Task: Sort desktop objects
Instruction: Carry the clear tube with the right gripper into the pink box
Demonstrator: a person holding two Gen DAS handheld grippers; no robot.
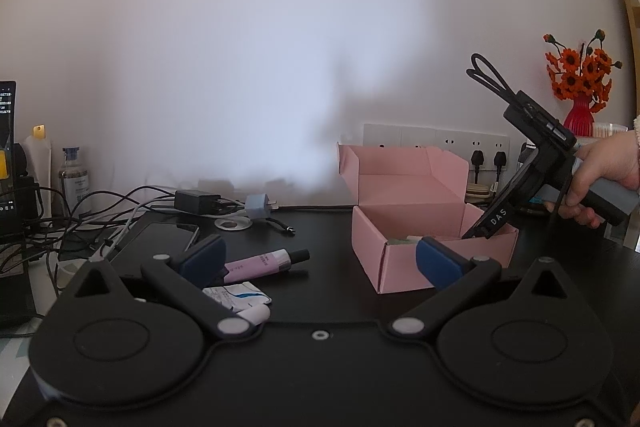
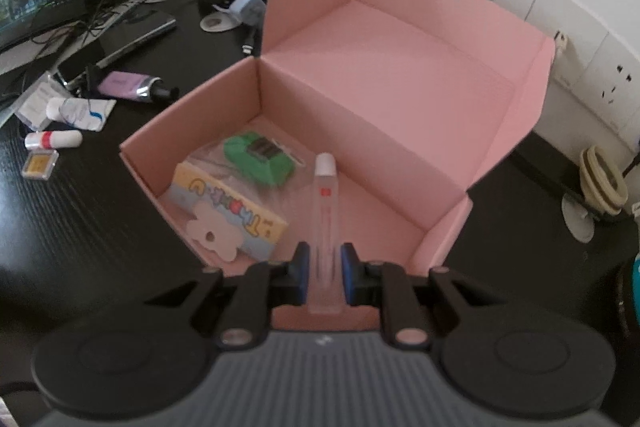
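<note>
light: soft, dim daylight | shadows: broad on wall (image 1: 320, 27) | focus: soft | edges: fisheye-bent

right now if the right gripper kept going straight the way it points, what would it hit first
Probably the floor of the pink box. The right gripper, shut on a clear tube, points down into the bare strip beside the green item; the tube's white cap would land first. Depth is unclear.

left hand-held gripper (image 1: 320, 261): level, jaws wide apart | right hand-held gripper (image 2: 324, 273): tilted steeply down, jaws clamped
</note>
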